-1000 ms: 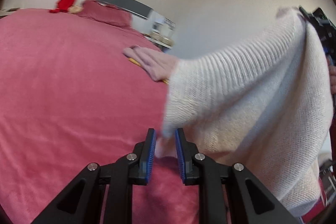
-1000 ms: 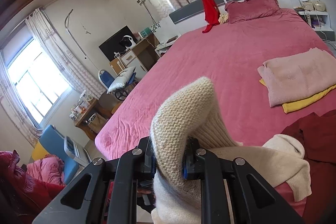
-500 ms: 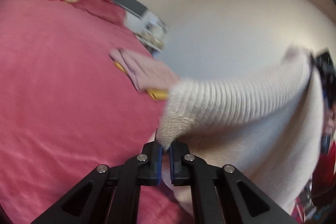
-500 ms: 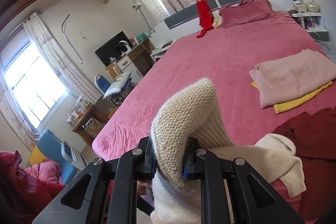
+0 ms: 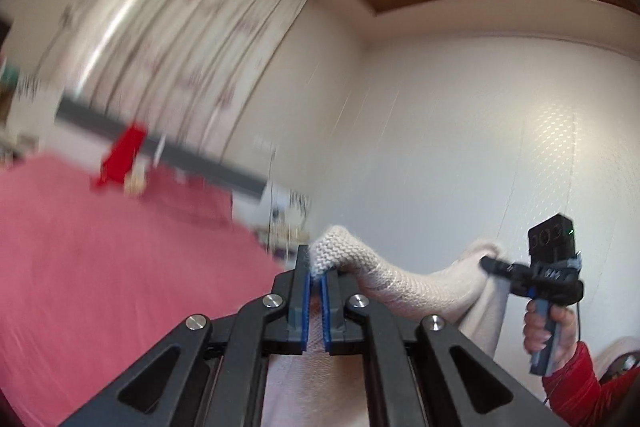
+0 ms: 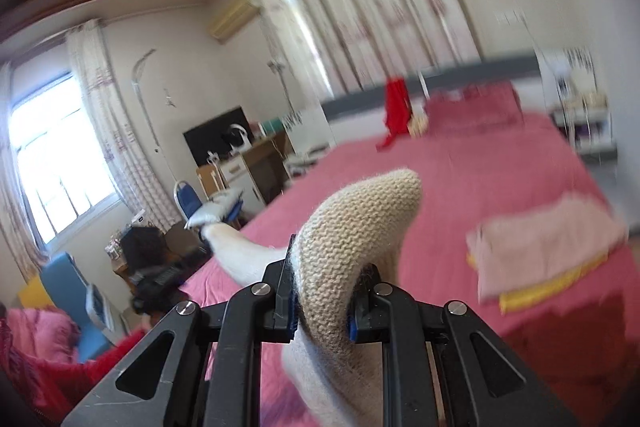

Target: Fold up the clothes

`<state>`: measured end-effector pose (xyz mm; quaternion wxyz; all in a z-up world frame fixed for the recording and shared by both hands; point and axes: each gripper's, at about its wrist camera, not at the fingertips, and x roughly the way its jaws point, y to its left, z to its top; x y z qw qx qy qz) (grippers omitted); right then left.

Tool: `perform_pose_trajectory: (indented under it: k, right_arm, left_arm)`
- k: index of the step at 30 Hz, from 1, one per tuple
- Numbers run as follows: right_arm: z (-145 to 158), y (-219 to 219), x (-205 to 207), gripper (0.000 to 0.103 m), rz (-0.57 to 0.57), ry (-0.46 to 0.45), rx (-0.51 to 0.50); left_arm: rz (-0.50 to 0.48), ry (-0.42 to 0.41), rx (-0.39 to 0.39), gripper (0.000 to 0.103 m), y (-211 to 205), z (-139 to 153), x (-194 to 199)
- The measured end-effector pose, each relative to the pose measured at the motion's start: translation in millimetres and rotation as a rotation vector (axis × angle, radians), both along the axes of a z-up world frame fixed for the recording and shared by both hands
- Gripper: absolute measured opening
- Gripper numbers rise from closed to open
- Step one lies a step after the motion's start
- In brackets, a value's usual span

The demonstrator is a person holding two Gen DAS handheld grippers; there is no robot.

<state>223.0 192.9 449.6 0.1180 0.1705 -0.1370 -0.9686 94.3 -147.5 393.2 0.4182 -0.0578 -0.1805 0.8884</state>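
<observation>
The left hand-held gripper [image 5: 316, 279] has its blue-padded fingers pinched narrowly on a corner of the cream chunky-knit sweater [image 5: 404, 285], and the right hand-held gripper [image 6: 322, 301] is clamped on a thick fold of the same knit, which bulges up between its fingers. The sweater hangs stretched in the air between the two, above the bed with the pink-red cover [image 6: 460, 187]. Farther out on the bed, blurred, lies what seems to be a folded pale pink garment [image 6: 548, 247] on top of a yellow one [image 6: 548, 287], and a red cloth [image 6: 396, 107] hangs over the grey headboard [image 6: 472, 71].
</observation>
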Motion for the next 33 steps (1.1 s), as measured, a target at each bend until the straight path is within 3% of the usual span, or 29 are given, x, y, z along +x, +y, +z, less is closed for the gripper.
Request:
perform_pose_trajectory:
  k: [6, 10, 14, 16, 21, 23, 25, 29, 32, 33]
  right_arm:
    - [85, -42, 30, 0.018, -0.027, 0.201, 0.107]
    - [117, -68, 57, 0.018, -0.054, 0.289, 0.162]
    - [106, -95, 87, 0.018, -0.020, 0.284, 0.190]
    - [88, -107, 103, 0.018, 0.004, 0.247, 0.193]
    - [43, -119, 127, 0.018, 0.089, 0.145, 0.132]
    - [27, -115, 122, 0.018, 0.103, 0.107, 0.122]
    - [18, -107, 109, 0.011, 0.091, 0.092, 0.116]
    - [2, -87, 72, 0.010, 0.088, 0.047, 0.083]
    - [-35, -77, 38, 0.014, 0.051, -0.069, 0.137]
    - [-51, -76, 27, 0.025, 0.023, -0.125, 0.170]
  left_arm:
    - [0.095, 0.243, -0.034, 0.003, -37, 111, 70]
    - [0.172, 0.307, -0.069, 0.004, -61, 142, 123]
    - [0.210, 0.271, -0.092, 0.004, -83, 129, 162]
    - [0.194, 0.213, -0.053, 0.004, -95, 111, 169]
    - [0.218, 0.206, 0.028, 0.004, -135, 76, 199]
    - [0.205, 0.165, 0.006, 0.004, -136, 58, 190]
    - [0.183, 0.118, -0.027, 0.006, -128, 29, 167]
    - [0.091, -0.163, -0.114, 0.012, -97, -61, 92]
    - [0.001, -0.452, -0.179, 0.012, -70, -162, 46]
    - [-0.019, -0.542, -0.225, 0.012, -62, -193, 38]
